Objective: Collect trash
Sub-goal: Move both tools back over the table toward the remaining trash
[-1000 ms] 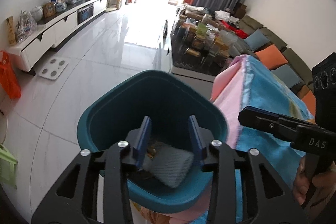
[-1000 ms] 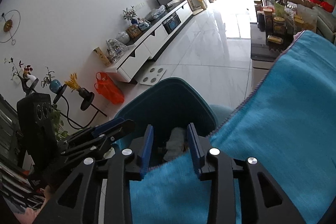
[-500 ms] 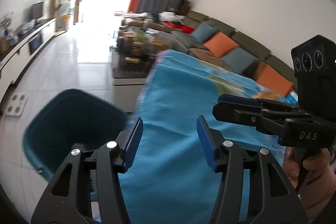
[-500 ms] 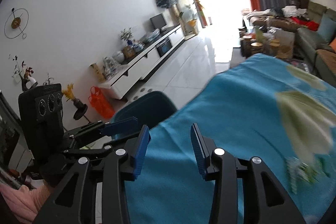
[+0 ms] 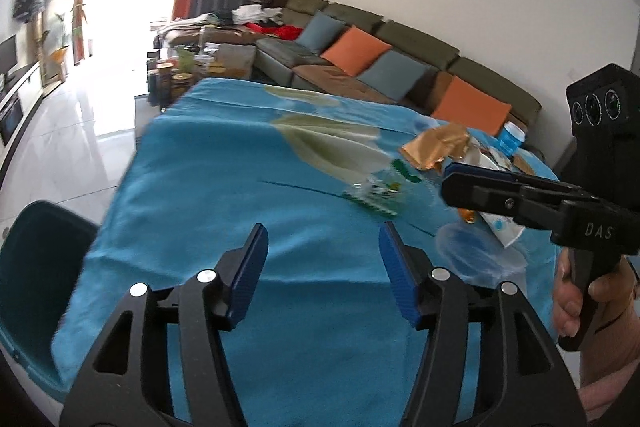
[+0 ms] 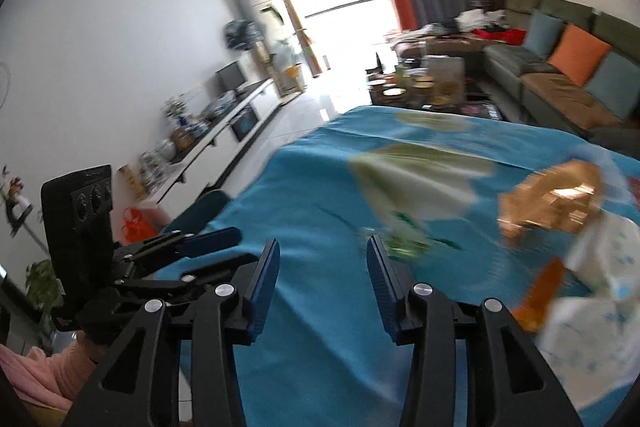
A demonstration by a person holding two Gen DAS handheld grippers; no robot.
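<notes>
Here, both claws, left claw (image 5: pixel 322 253) and right claw (image 6: pixel 323 269), tilted downward, opening, empty.

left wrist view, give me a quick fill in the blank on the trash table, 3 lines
1. The table is covered with a ____ cloth.
2. The crumpled gold wrapper lies ____ from the camera than the green and white wrapper.
3. Between the pads of the left gripper there is ____.

Missing words: blue; farther; nothing
</notes>
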